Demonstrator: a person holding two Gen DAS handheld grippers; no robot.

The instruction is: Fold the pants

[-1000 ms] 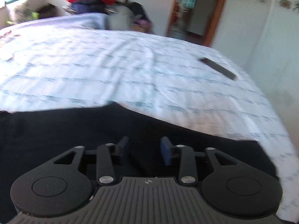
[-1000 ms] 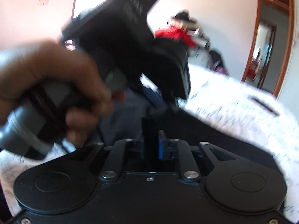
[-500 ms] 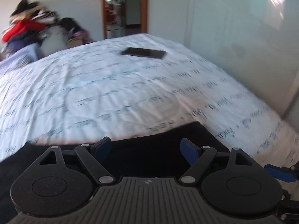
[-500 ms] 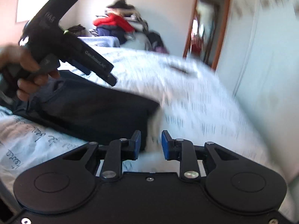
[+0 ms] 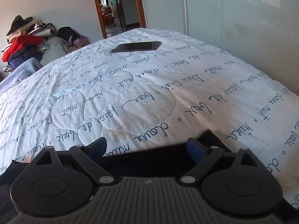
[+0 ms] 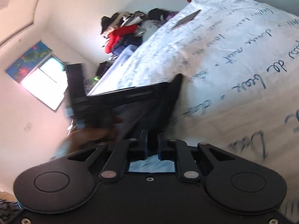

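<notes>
Left gripper (image 5: 146, 146) fingers spread over the pants (image 5: 149, 160); right gripper (image 6: 151, 142) pinches their edge

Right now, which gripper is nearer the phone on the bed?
Left. The left gripper, jaws just opened over the pants' far edge, has only bedspread before the phone; the right gripper, just closed on the pants, has them stretching ahead toward it.

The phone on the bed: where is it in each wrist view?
Left wrist: the phone lies flat on the bedspread, upper centre, below the doorway.
Right wrist: the phone sits upper right of centre in a rolled picture.
Shared landmark: the clothes pile with the red garment.
</notes>
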